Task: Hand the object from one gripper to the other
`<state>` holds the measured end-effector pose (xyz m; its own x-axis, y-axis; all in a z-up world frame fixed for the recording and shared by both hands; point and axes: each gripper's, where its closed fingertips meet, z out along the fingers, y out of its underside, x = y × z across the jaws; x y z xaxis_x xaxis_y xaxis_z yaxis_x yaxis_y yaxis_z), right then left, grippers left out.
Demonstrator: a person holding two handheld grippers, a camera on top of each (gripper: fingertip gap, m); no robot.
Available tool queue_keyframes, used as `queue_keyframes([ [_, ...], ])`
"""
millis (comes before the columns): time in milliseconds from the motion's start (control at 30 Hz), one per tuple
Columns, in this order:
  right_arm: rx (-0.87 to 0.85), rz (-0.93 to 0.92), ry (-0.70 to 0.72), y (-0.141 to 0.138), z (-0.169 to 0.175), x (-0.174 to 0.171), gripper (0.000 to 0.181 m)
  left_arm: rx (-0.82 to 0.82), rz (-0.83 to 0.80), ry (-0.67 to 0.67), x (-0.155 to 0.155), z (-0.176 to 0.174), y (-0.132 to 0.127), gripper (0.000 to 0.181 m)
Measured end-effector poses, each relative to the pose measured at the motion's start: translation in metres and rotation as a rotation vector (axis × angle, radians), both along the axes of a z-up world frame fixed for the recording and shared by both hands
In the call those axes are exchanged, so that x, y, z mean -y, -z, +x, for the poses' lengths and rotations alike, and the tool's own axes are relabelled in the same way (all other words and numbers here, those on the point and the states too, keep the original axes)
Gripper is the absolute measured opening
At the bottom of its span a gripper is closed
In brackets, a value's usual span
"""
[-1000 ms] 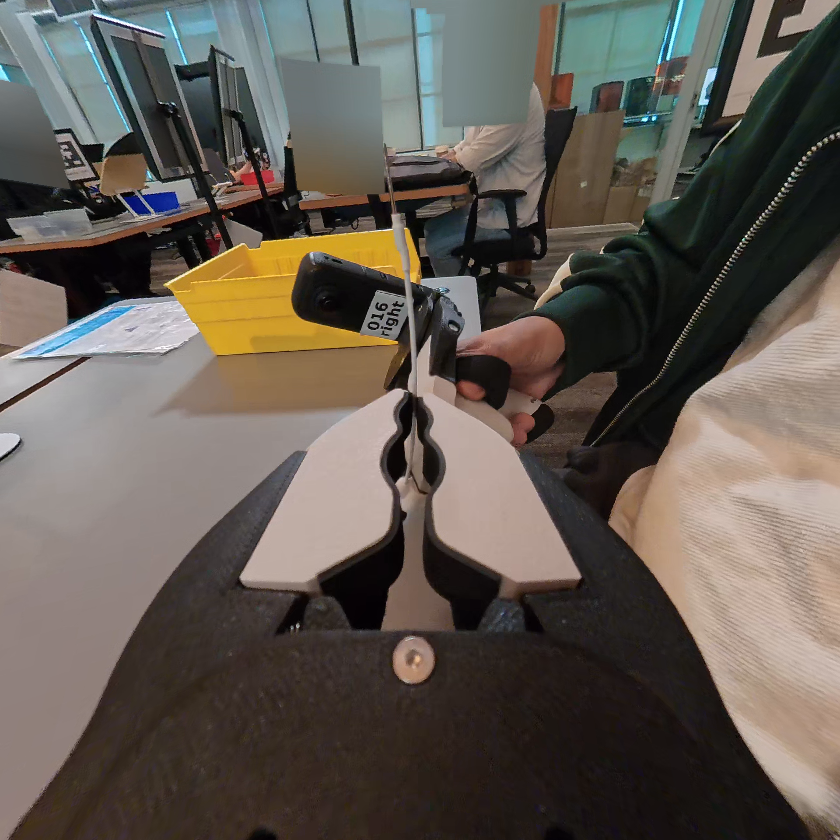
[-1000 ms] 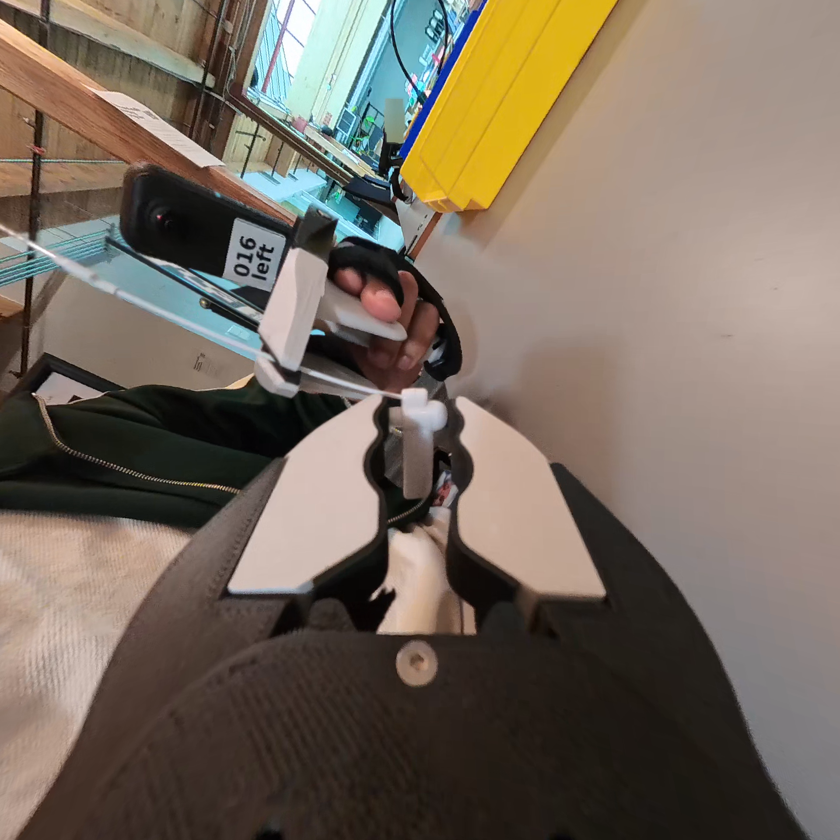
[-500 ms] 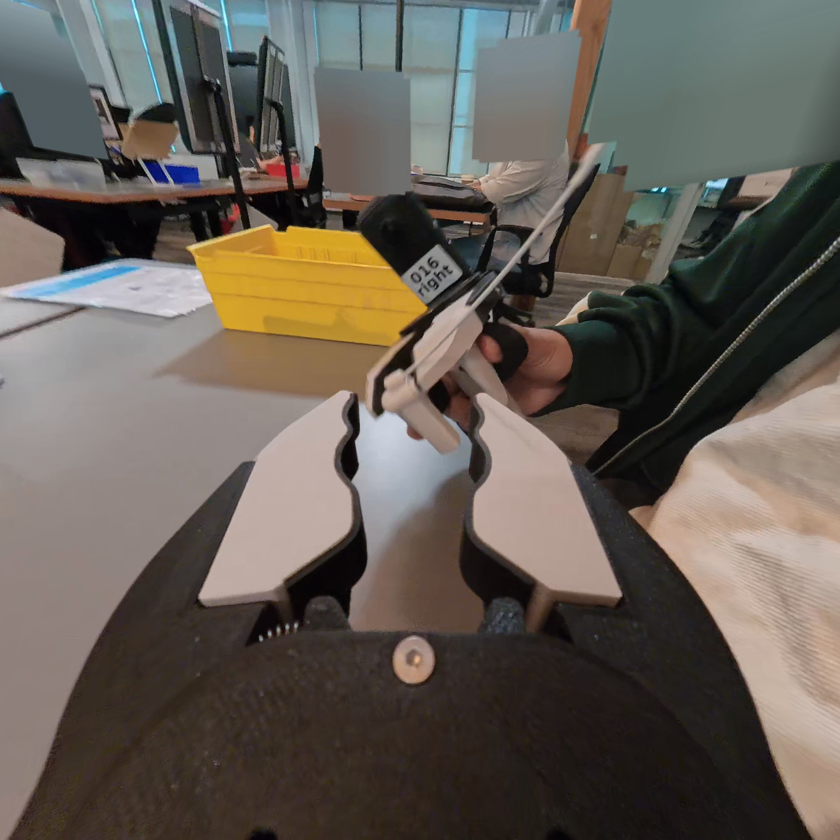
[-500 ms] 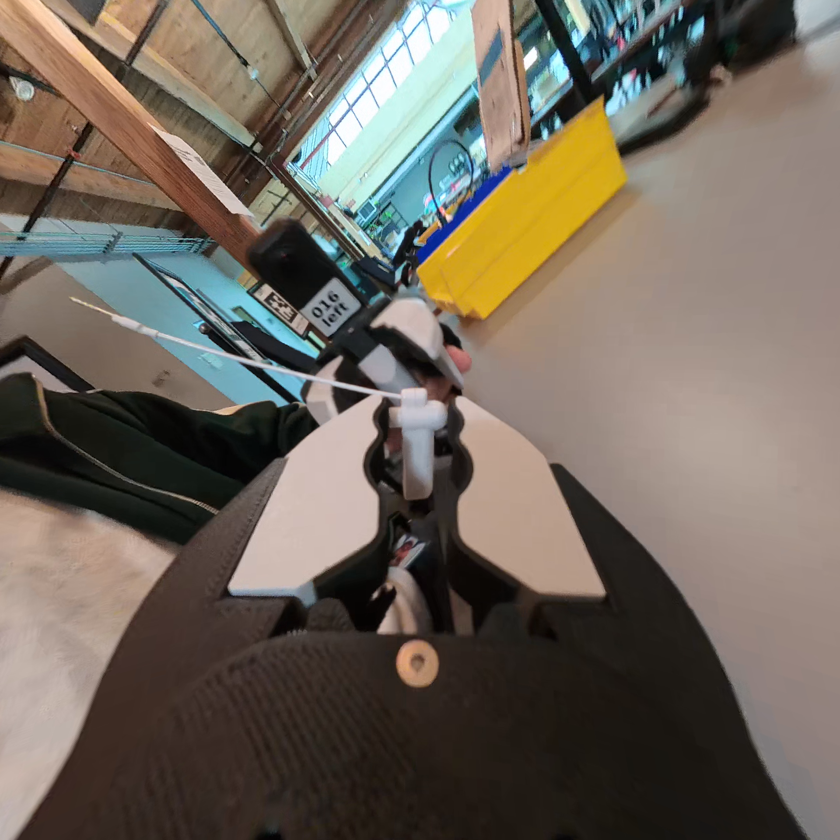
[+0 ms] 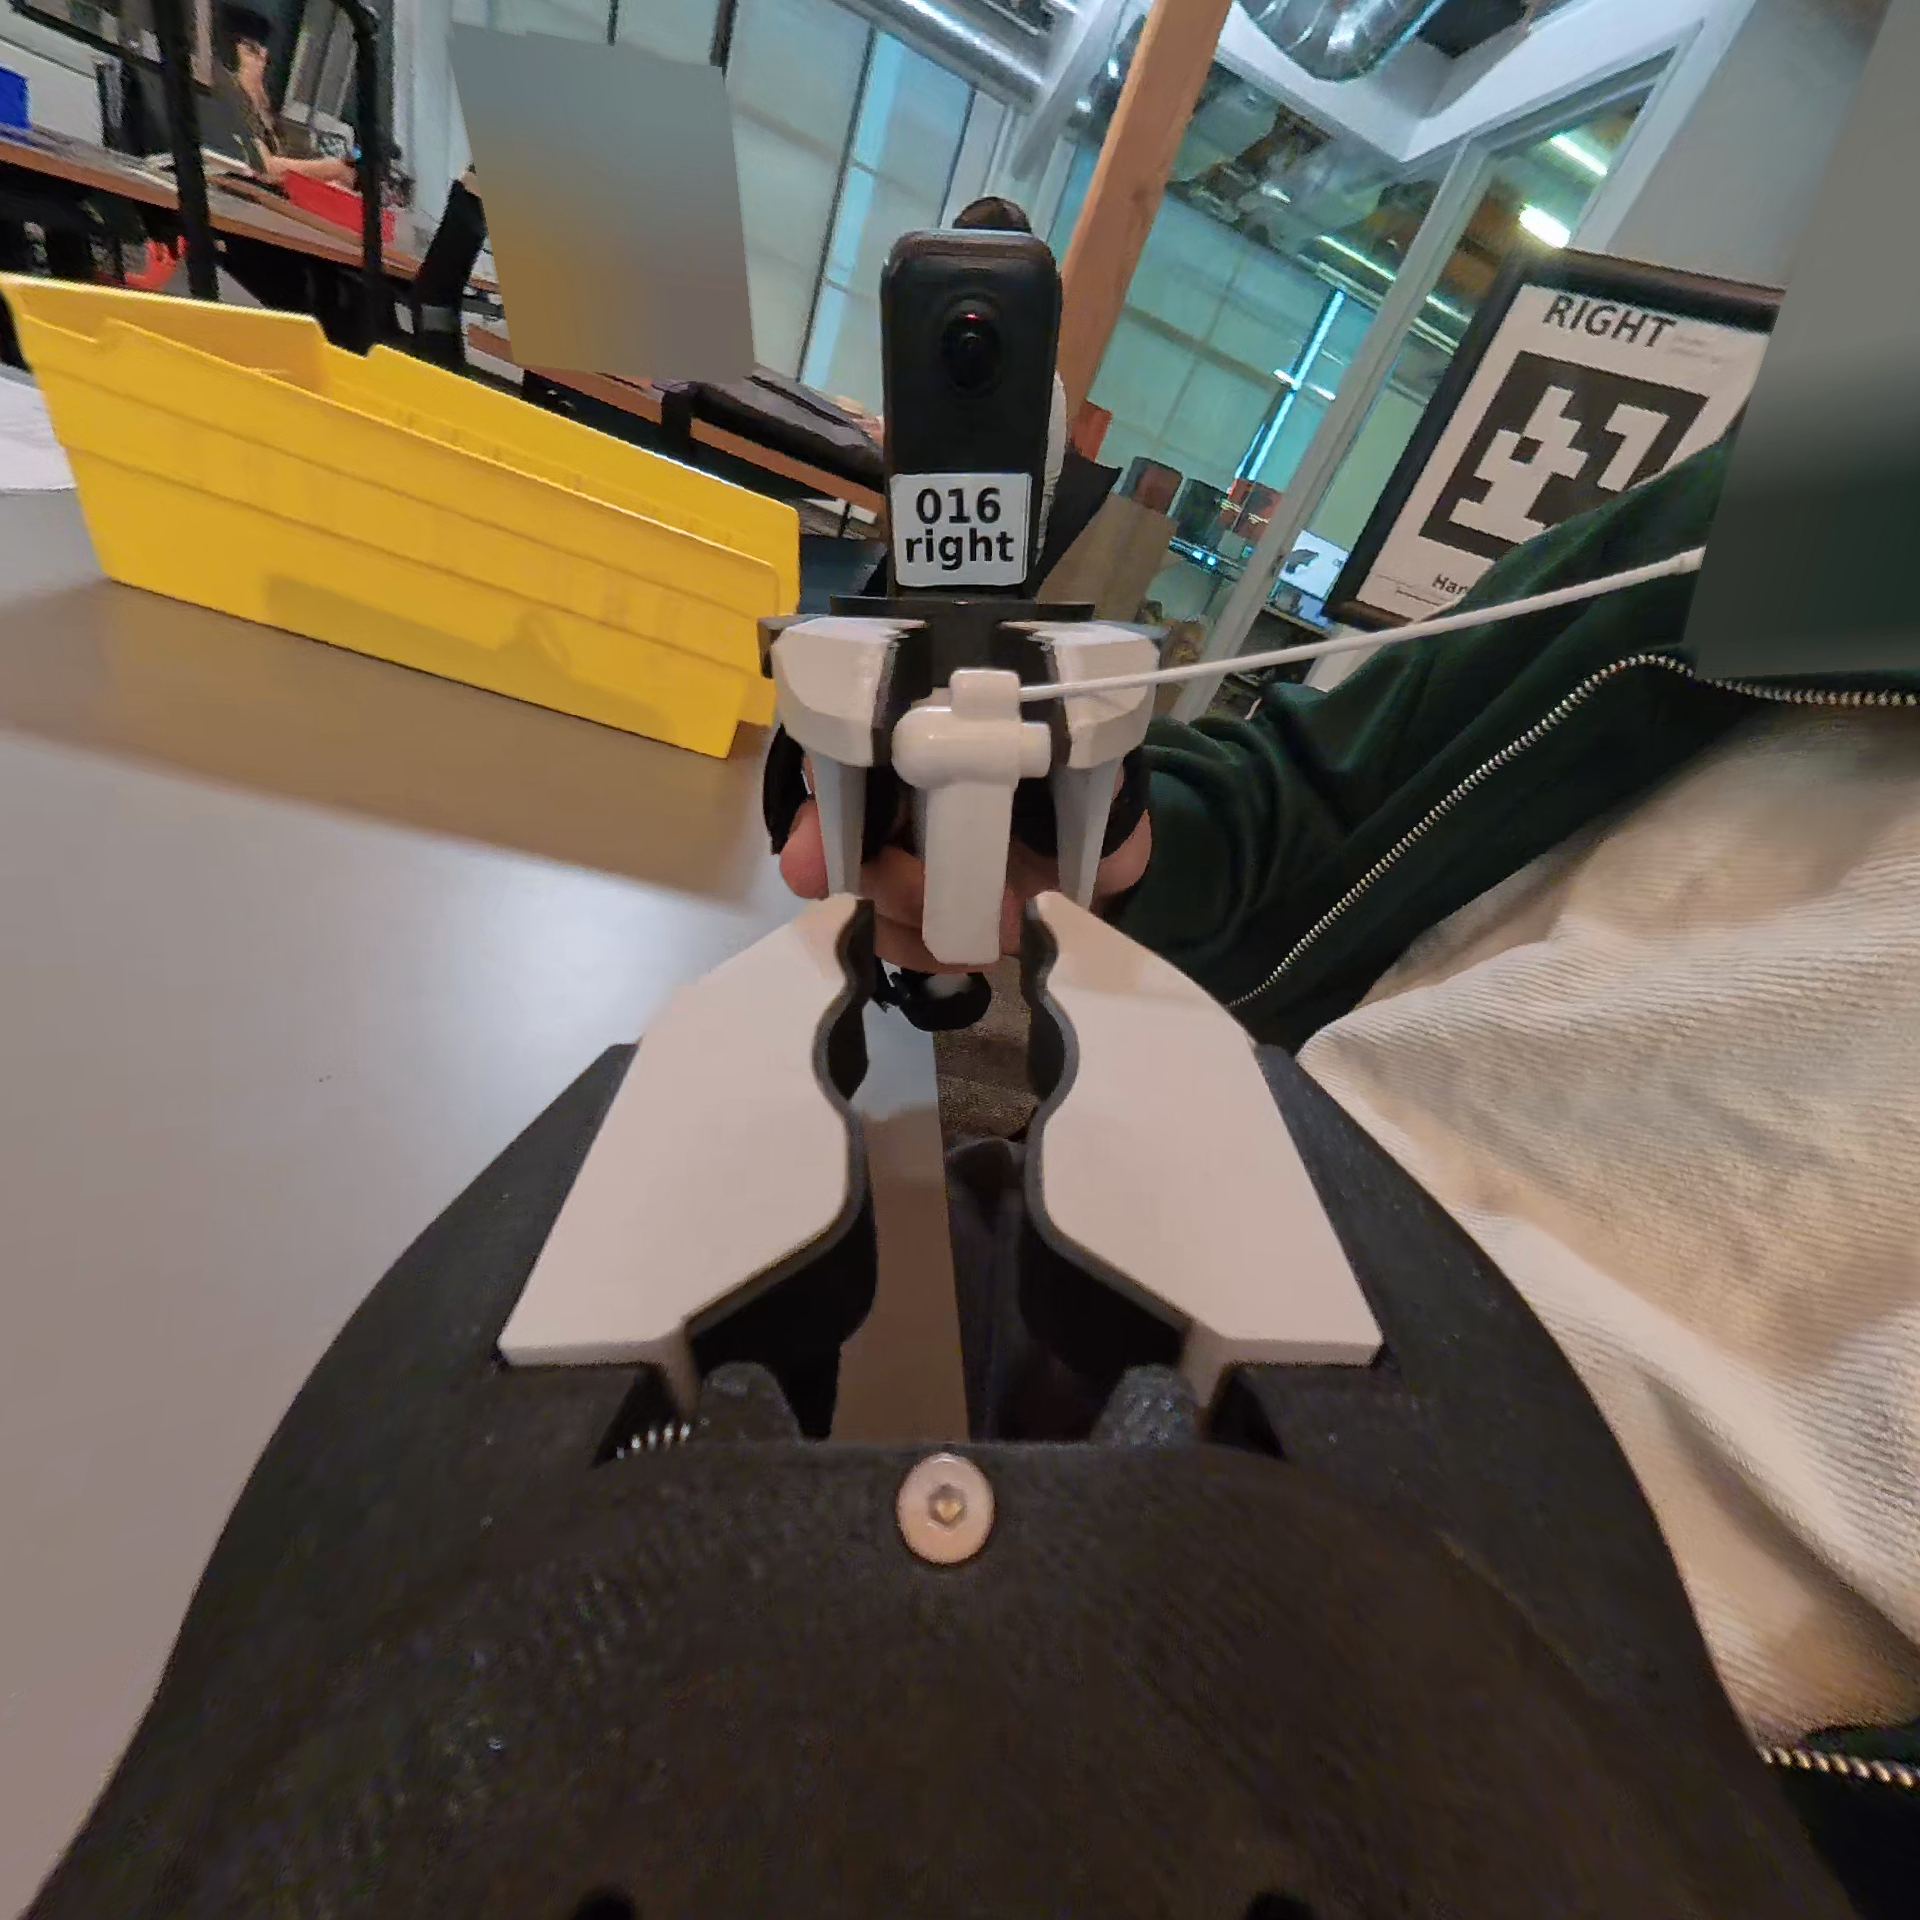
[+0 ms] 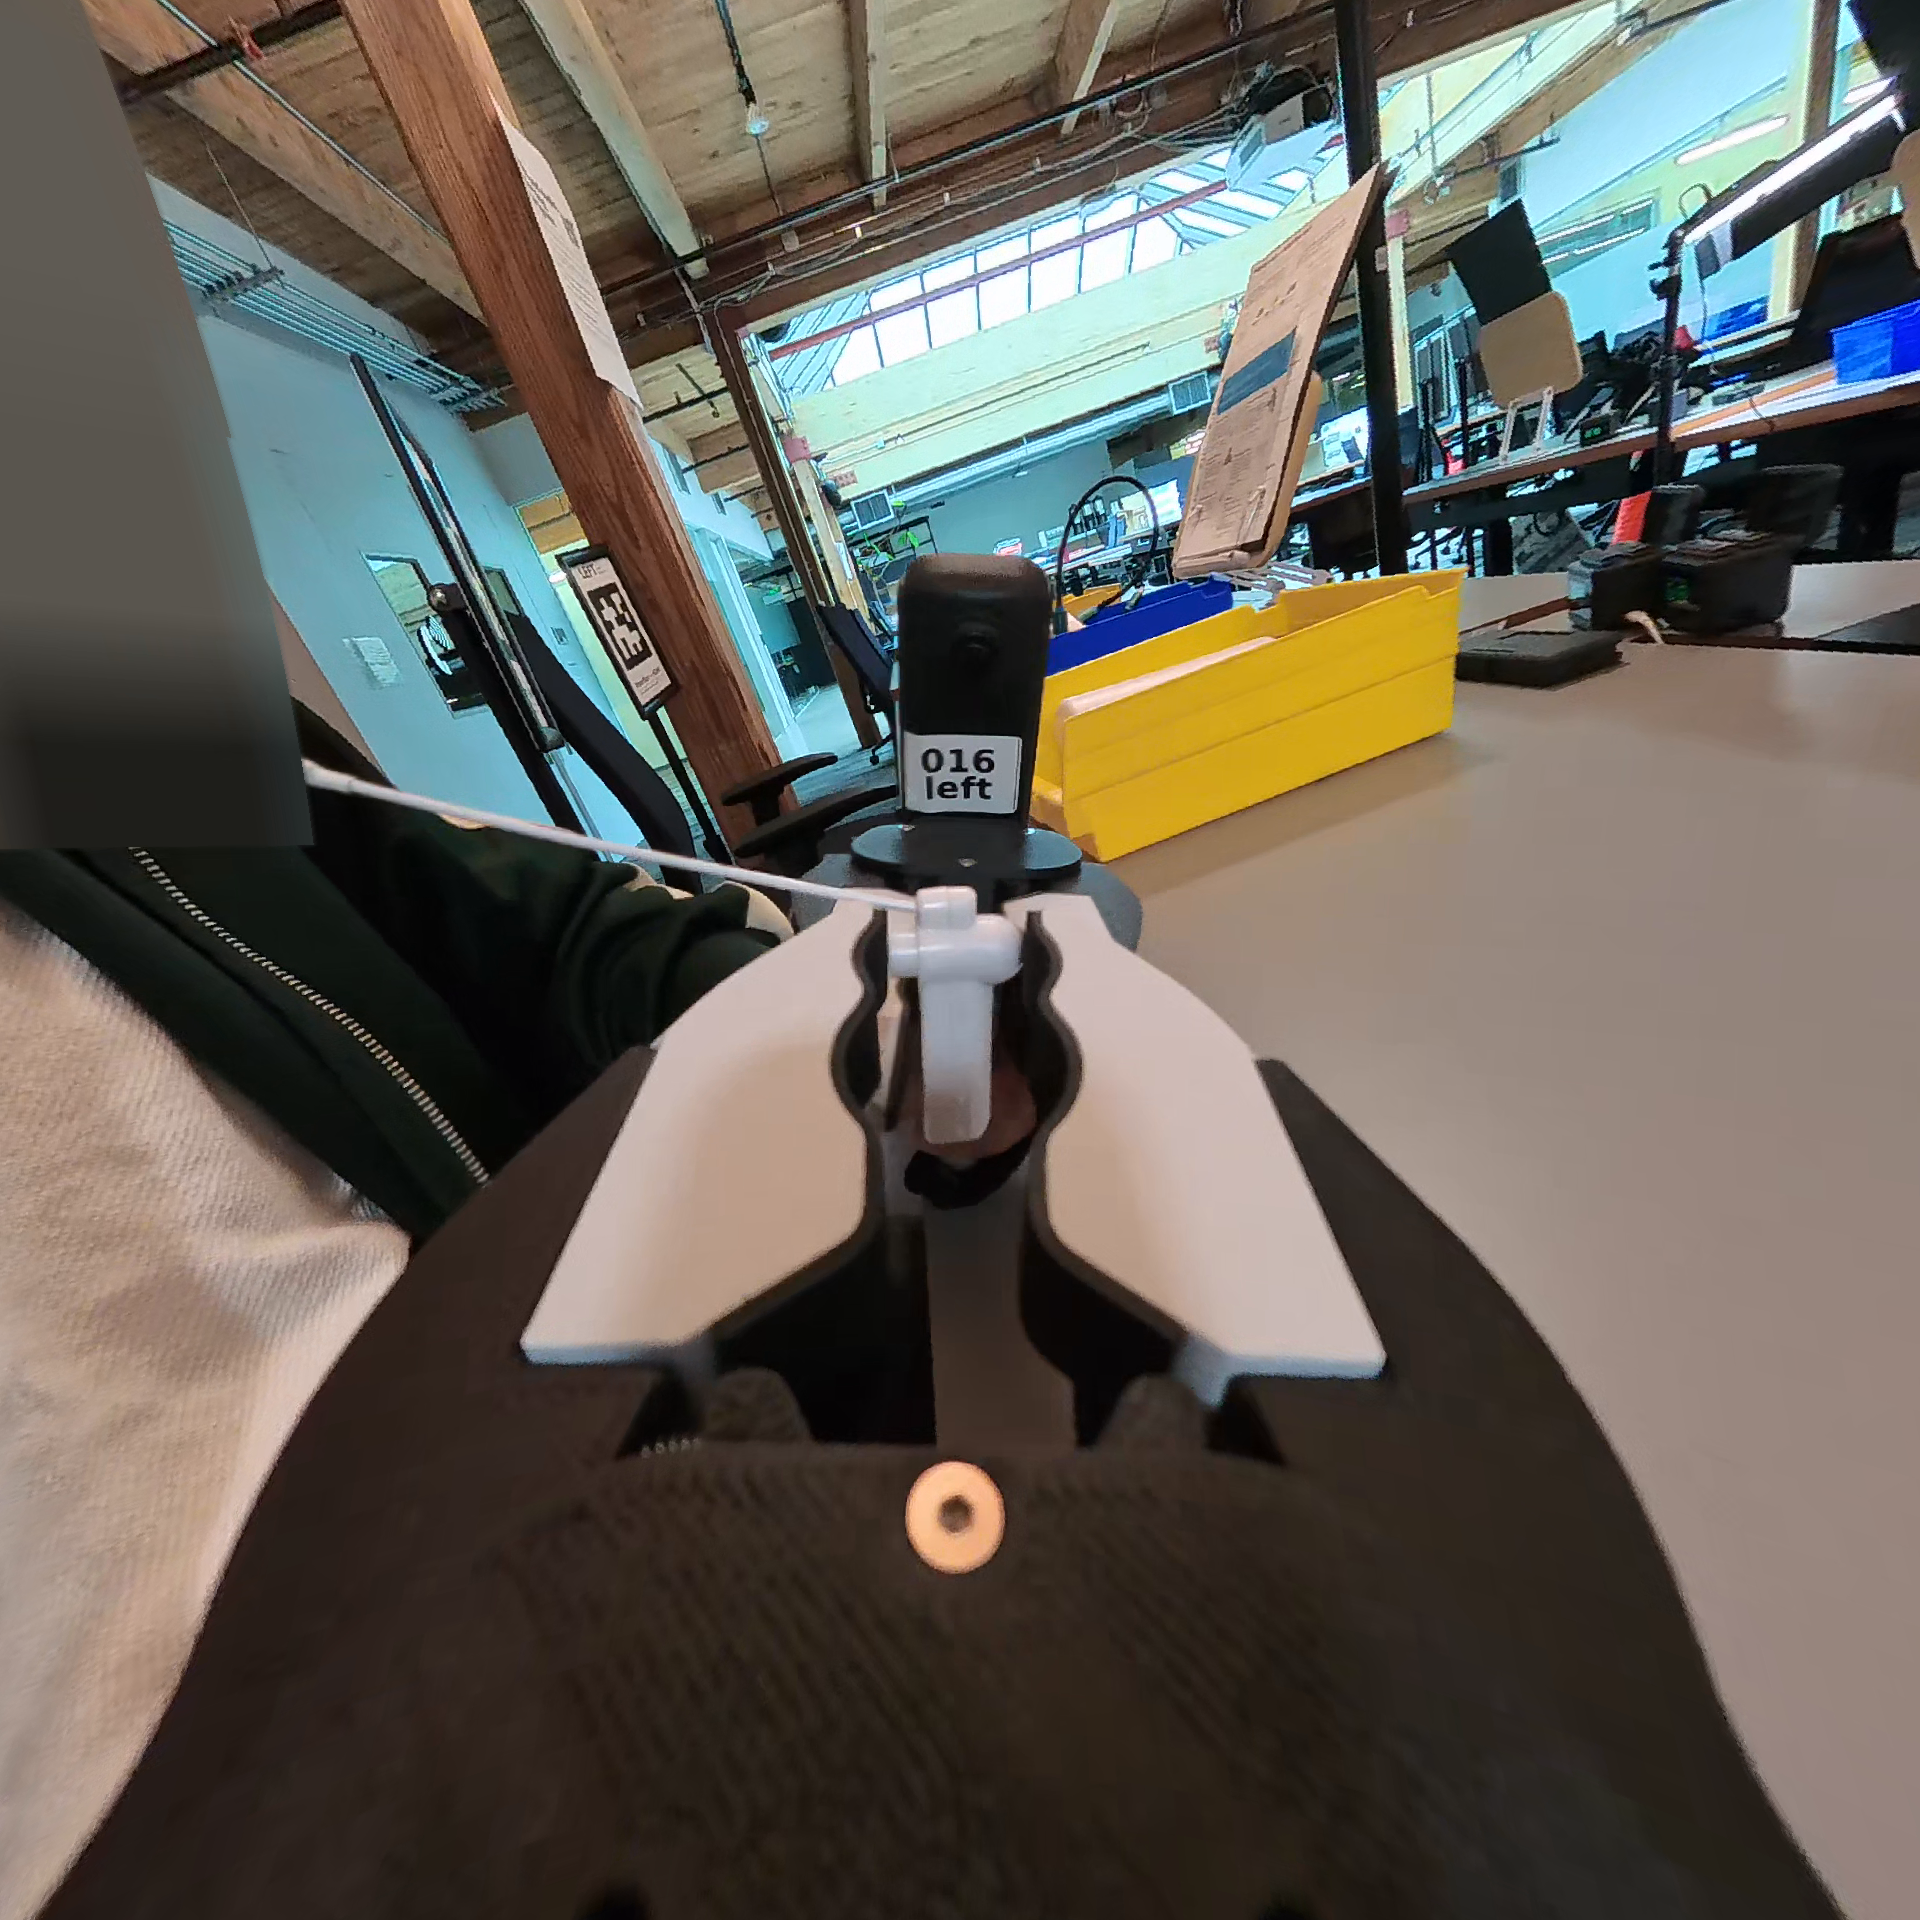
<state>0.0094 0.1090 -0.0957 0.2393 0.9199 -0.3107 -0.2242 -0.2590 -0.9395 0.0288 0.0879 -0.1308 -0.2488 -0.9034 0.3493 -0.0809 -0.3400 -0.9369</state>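
Observation:
A white T-shaped plastic piece [image 5: 961, 831] with a thin white rod [image 5: 1351, 644] is the object. My right gripper [image 6: 954, 925] is shut on the piece [image 6: 951, 1060], and the rod [image 6: 582, 831] sticks out to the left. In the left wrist view the right gripper [image 5: 961, 748] faces me head-on, held in a hand. My left gripper [image 5: 943, 920] is open and empty. The piece's lower end hangs between its fingertips [image 5: 1081, 956] with a gap on each side. The left gripper's camera [image 6: 961, 675] stands just behind the piece in the right wrist view.
A yellow bin [image 5: 364, 499] sits on the grey table [image 5: 260, 935], also seen in the right wrist view [image 6: 1247, 707] with a blue bin [image 6: 1122, 623] behind it. A person's green jacket sleeve [image 5: 1351, 831] lies close to both grippers. Black devices [image 6: 1538, 655] sit far right. Left and right tips are no more than a few centimetres apart.
My left gripper let go of the thin rod and opened wide, then narrowed a little. My right gripper kept the white piece and swung upright, now facing the left gripper.

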Motion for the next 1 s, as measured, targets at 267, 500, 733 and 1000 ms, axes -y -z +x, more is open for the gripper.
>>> queue_keyframes([
  [267, 0.031, 0.051, 0.047, -0.001, -0.001, 0.000, 0.025, 0.017, 0.039, -0.021, 0.000, 0.000, -0.002, 0.013],
  [500, -0.004, 0.012, 0.059, -0.001, 0.002, -0.005, 0.046, 0.026, 0.058, -0.042, -0.003, -0.002, -0.005, 0.013],
  [733, -0.062, -0.056, 0.117, -0.002, 0.015, -0.018, 0.064, 0.044, 0.078, -0.140, -0.023, -0.012, -0.012, 0.014],
  [1000, 0.016, -0.034, 0.148, 0.006, 0.014, -0.021, 0.053, 0.047, 0.057, -0.168, -0.032, -0.016, -0.012, 0.014],
])
